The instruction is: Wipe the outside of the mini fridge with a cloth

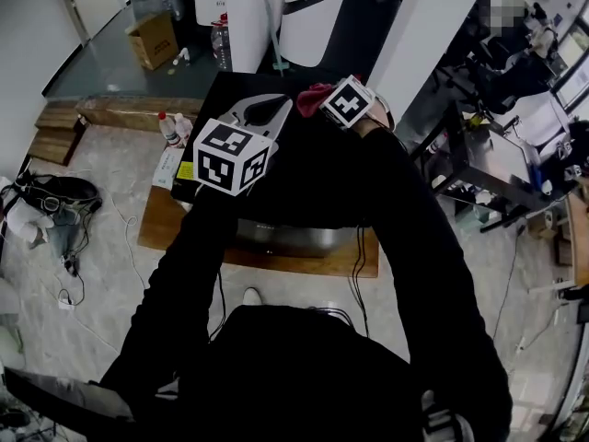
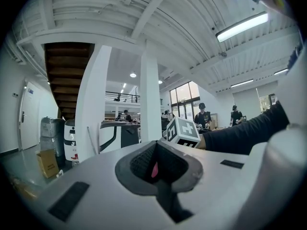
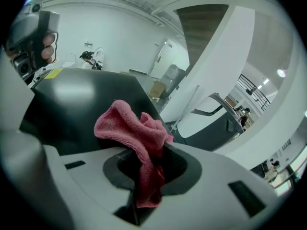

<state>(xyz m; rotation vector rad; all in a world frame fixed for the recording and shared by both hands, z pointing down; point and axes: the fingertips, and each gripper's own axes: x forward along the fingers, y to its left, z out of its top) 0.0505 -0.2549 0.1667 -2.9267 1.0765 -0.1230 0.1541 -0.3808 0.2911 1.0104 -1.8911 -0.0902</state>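
Observation:
The black mini fridge [image 1: 313,187] stands below me on a wooden platform, and I look down on its top. My right gripper [image 1: 327,101] is over the far edge of that top, shut on a crumpled pink cloth [image 1: 313,97]. In the right gripper view the cloth [image 3: 136,131] hangs bunched from the jaws over the glossy fridge top [image 3: 86,99]. My left gripper [image 1: 267,109] hovers over the fridge's far left part with its jaws shut and nothing held. In the left gripper view the left gripper [image 2: 156,169] points out level across the room, with the right gripper's marker cube [image 2: 183,132] just beyond.
The wooden platform [image 1: 304,261] juts out under the fridge. A bottle [image 1: 168,127] and a cardboard box [image 1: 153,38] lie to the far left. Cables [image 1: 55,201] litter the floor at left. A metal cart [image 1: 488,164] stands right, a white pillar [image 1: 423,26] behind.

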